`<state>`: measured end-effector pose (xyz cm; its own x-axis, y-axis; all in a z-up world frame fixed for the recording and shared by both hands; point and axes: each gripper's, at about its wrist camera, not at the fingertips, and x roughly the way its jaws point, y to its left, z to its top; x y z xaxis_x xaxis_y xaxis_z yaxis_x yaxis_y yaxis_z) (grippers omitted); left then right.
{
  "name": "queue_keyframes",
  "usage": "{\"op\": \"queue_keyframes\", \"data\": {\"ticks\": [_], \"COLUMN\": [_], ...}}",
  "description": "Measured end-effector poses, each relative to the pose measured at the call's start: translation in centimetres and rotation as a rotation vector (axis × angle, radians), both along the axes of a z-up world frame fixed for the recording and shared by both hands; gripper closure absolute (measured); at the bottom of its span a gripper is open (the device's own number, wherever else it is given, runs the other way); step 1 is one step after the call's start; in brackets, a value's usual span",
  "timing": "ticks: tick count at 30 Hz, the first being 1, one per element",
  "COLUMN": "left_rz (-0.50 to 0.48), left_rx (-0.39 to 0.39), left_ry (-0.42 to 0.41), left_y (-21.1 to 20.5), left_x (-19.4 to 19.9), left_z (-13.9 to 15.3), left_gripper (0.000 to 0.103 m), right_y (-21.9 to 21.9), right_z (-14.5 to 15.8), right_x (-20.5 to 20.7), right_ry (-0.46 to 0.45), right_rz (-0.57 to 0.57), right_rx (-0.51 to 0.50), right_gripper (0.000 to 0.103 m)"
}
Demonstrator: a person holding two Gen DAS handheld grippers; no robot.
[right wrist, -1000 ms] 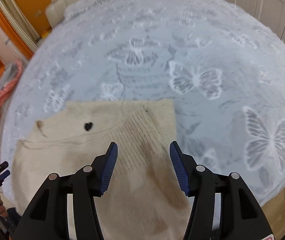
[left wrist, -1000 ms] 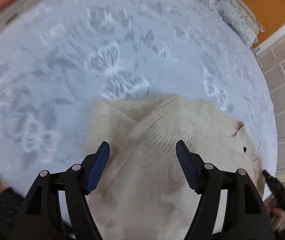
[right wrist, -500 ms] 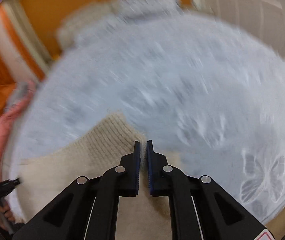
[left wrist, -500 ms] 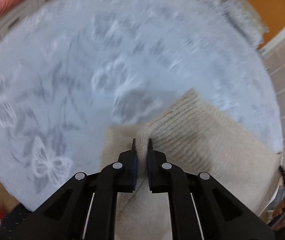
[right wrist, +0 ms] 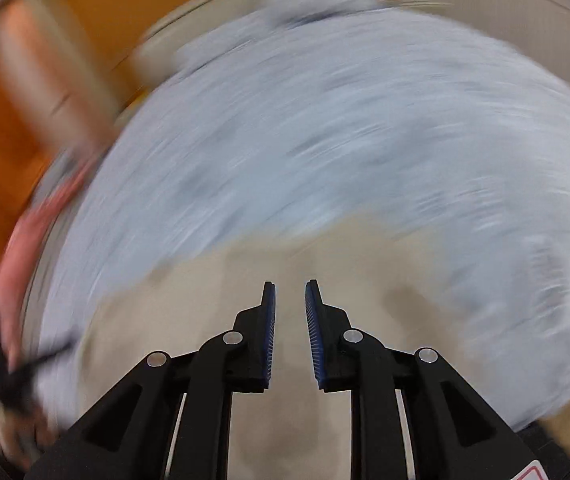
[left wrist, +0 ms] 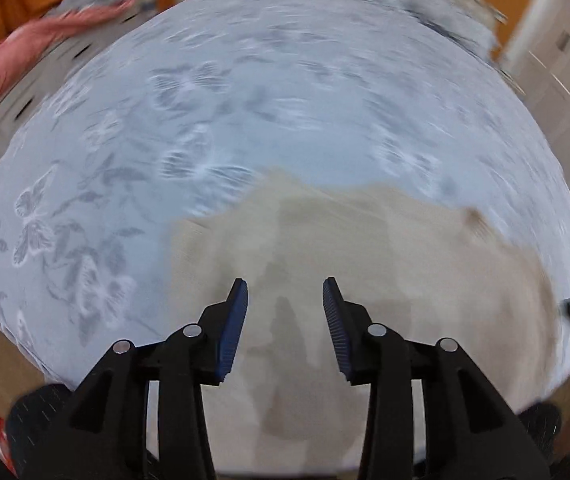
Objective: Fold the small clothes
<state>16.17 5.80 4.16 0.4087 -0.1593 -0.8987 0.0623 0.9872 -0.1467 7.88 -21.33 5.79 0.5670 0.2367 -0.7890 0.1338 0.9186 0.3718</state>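
A cream knit sweater (left wrist: 385, 272) lies folded on the pale blue butterfly bedspread (left wrist: 245, 120). My left gripper (left wrist: 285, 296) is open and empty just above the sweater's near part, with nothing between its blue pads. In the right wrist view, which is heavily blurred, the sweater (right wrist: 365, 264) lies under my right gripper (right wrist: 289, 292). The right jaws stand a small gap apart with nothing between them. The other gripper shows as a dark blur at the left edge (right wrist: 9, 372).
A pink cloth (left wrist: 33, 40) lies beyond the bed's far left edge. Orange walls (right wrist: 13, 128) and white cupboard doors (left wrist: 557, 80) surround the bed. Pillows (left wrist: 437, 4) sit at the far end.
Both grippers were shut on the sweater's folded sleeve half a second ago. Both have now let go and opened, the left wider than the right. Both views are swinging fast.
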Motion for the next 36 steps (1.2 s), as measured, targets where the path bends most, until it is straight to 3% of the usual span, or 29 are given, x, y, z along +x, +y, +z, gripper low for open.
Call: {"op": "queue_keyframes", "data": {"ticks": [3, 6, 8, 9, 10, 13, 16, 17, 19, 22, 24, 26, 27, 29, 31, 34, 36], "left_rz": [-0.050, -0.055, -0.063, -0.060, -0.052, -0.013, -0.007, -0.011, -0.014, -0.013, -0.019, -0.021, -0.019, -0.015, -0.013, -0.011, -0.012], "left_rx": [0.004, 0.056, 0.125, 0.136, 0.142, 0.133, 0.114, 0.130, 0.156, 0.166, 0.179, 0.178, 0.174, 0.166, 0.163, 0.166, 0.169], "left_ry": [0.043, 0.103, 0.118, 0.120, 0.118, 0.139, 0.133, 0.123, 0.116, 0.113, 0.108, 0.111, 0.113, 0.113, 0.112, 0.113, 0.112], "left_y": [-3.2, -4.0, -3.2, -2.4, -1.7, 1.6, 2.6, 2.3, 1.7, 1.1, 0.9, 1.0, 1.1, 1.3, 1.2, 1.1, 1.0], "left_x": [-2.5, -4.0, -5.2, -5.7, -6.0, -6.7, -7.4, -7.7, -7.9, -8.6, -8.8, -8.8, -8.8, -9.0, -9.1, -9.2, -9.3], "left_z": [-1.2, -3.5, -4.6, -4.8, -4.9, -5.4, -5.6, -5.5, -5.3, -5.1, -5.1, -5.1, -5.0, -4.8, -4.9, -5.2, -5.2], "left_gripper": [0.063, 0.063, 0.063, 0.063, 0.063, 0.061, 0.061, 0.061, 0.063, 0.063, 0.063, 0.063, 0.063, 0.063, 0.063, 0.063, 0.063], "right_y": [6.6, 8.4, 4.9, 3.2, -0.2, -8.2, -13.3, -13.4, -11.5, -8.1, -6.1, -5.1, -5.0, -4.1, -3.0, -1.5, -2.7], "right_z": [-2.0, -4.6, -5.6, -5.7, -5.6, -5.4, -6.3, -5.6, -3.4, -2.1, -3.7, -7.1, -7.3, -5.2, -4.2, -6.9, -8.5], "right_x": [-0.7, -1.7, -2.3, -2.5, -3.3, -5.7, -7.9, -8.3, -8.4, -7.5, -6.8, -6.4, -6.5, -7.1, -7.1, -6.8, -6.4], "right_ry": [0.039, 0.105, 0.151, 0.165, 0.180, 0.276, 0.325, 0.312, 0.236, 0.182, 0.235, 0.382, 0.393, 0.287, 0.250, 0.344, 0.415], "right_rz": [0.158, 0.181, 0.076, 0.025, -0.060, -0.288, -0.426, -0.435, -0.391, -0.279, -0.221, -0.199, -0.213, -0.208, -0.180, -0.121, -0.137], "right_rx": [0.028, -0.023, -0.078, -0.072, -0.045, -0.154, 0.042, 0.022, -0.034, -0.030, -0.102, -0.109, -0.097, -0.070, -0.094, -0.151, -0.116], "right_gripper": [0.086, 0.086, 0.089, 0.098, 0.100, 0.098, 0.103, 0.103, 0.096, 0.096, 0.096, 0.098, 0.099, 0.098, 0.098, 0.098, 0.099]}}
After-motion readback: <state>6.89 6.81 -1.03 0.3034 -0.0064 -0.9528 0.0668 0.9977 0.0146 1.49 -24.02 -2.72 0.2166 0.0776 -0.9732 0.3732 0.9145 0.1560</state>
